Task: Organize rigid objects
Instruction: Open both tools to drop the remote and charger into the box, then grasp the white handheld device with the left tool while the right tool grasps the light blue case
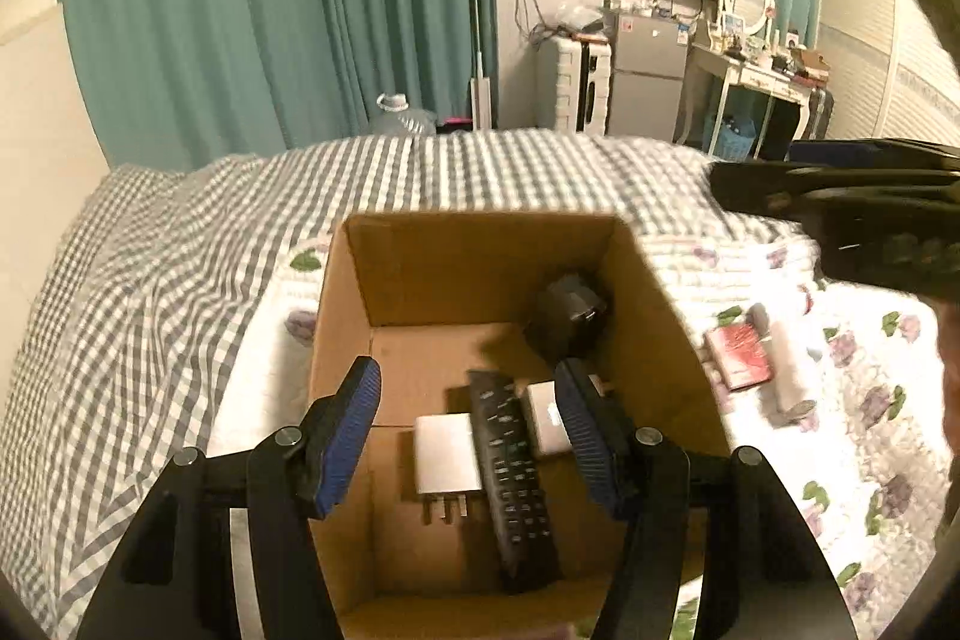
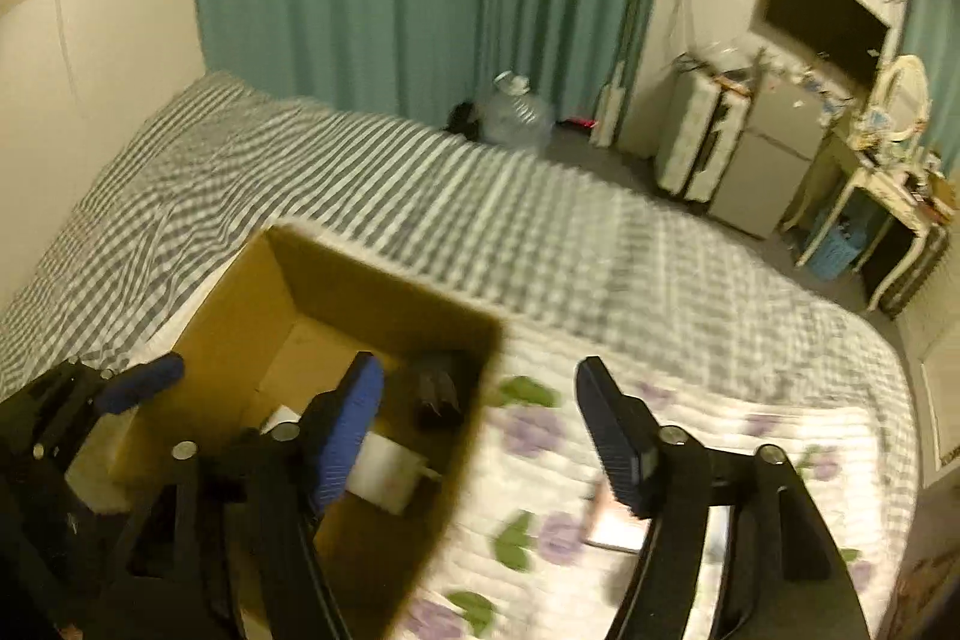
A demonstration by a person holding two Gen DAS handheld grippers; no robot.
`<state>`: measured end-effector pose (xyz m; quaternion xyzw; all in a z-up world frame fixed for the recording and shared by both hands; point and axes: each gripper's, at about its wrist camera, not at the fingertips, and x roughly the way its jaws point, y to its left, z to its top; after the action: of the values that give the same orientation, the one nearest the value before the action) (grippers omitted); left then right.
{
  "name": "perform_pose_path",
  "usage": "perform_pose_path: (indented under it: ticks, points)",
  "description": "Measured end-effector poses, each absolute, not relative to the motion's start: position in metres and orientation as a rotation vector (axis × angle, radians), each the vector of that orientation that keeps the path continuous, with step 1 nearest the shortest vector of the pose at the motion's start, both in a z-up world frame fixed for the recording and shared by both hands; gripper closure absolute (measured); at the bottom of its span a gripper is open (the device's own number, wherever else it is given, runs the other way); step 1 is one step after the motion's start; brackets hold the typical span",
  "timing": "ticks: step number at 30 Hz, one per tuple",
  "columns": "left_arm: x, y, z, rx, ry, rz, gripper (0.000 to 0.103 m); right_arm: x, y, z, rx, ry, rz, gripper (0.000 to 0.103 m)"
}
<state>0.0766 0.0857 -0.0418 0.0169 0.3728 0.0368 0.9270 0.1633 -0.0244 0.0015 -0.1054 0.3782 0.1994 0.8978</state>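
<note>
The left claw [image 1: 468,436] is held wide open and empty above the open box [image 1: 480,238], which rests on the bed [image 1: 180,244]. Directly below and between its fingers, a remote [image 1: 510,478] is seen lying on the box floor, with a white charger [image 1: 447,460] touching it on the left side and a second white block [image 1: 543,418] partly hidden behind the right finger. Beyond the fingertips, a dark object [image 1: 567,316] leans in the far right corner of the box.

The right claw [image 2: 480,430] is likewise spread wide with nothing held; it is poised over the right wall of the box and the floral quilt [image 2: 540,436]. Below its right finger a small red book [image 1: 738,358] is glimpsed, blurred, and a pale cylinder [image 1: 792,370] lies just beside it, both still outside the box.

The step in hand is judged to be the fetching of the next item from the quilt. The right claw is best lowered squarely over the book, with its fingers set across the short sides, so that the soft quilt is not pinched. The cylinder may roll if nudged, so a clear approach is advised.
</note>
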Motion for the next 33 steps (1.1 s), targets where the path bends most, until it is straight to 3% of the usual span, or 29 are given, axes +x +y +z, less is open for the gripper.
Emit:
perform_pose_path:
  ticks: [7, 12, 20, 33]
  points:
    - [0.07, 0.028, -0.006, 0.04, 0.723, 0.023, 0.035, 0.134, -0.134, 0.049, -0.173, 0.701, 0.294, 0.021]
    - [0.084, -0.028, -0.006, 0.028, 0.756, -0.007, 0.034, 0.126, -0.2, 0.053, -0.128, 0.687, 0.227, 0.018]
    - [0.121, -0.11, -0.062, 0.073, 0.875, -0.027, 0.034, 0.148, -0.272, -0.015, -0.067, 0.789, 0.208, 0.018]
    - [0.161, -0.184, -0.163, 0.143, 1.022, -0.123, 0.035, 0.193, -0.31, -0.124, -0.155, 0.949, 0.32, 0.018]
